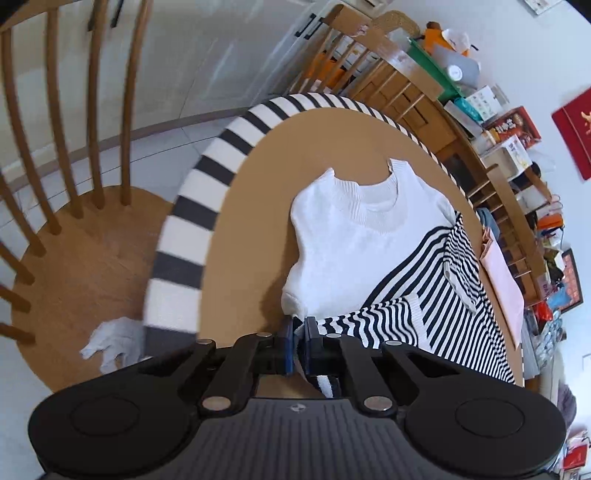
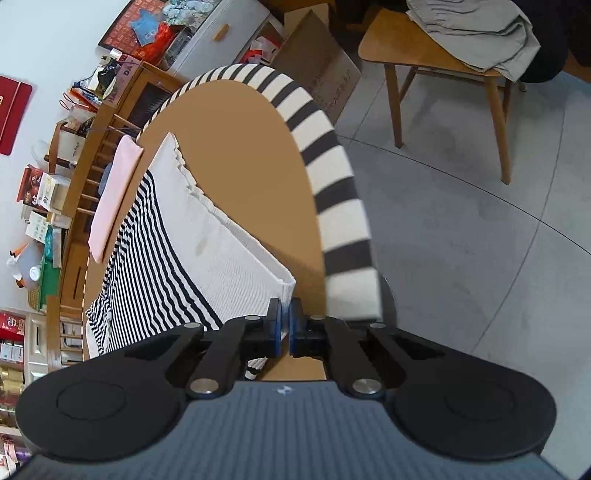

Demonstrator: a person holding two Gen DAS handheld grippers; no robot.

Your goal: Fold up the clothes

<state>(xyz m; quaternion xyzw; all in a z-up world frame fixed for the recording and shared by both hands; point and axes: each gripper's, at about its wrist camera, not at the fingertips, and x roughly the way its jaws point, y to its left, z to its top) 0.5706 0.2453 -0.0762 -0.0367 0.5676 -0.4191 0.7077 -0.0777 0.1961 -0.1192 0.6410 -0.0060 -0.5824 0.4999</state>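
Note:
A white sweater [image 1: 343, 251] with navy stripes on its lower half lies on the brown table [image 1: 251, 221], collar at the far end. In the left wrist view a striped part is folded over near the front edge. My left gripper [image 1: 301, 332] is shut on that striped fabric, and a bit of it hangs out behind the pads. In the right wrist view the sweater [image 2: 207, 240] stretches away from me, with its white ribbed edge at the gripper. My right gripper [image 2: 285, 317] is shut on that edge, at the corner.
The table has a black-and-white striped rim [image 1: 184, 229]. A folded pink cloth [image 1: 502, 280] lies beside the sweater. A wooden chair [image 1: 85, 240] with a white rag [image 1: 110, 343] stands to the left. A stool with a grey garment [image 2: 476, 33] stands to the right, and cluttered shelves [image 1: 491, 122] lie beyond the table.

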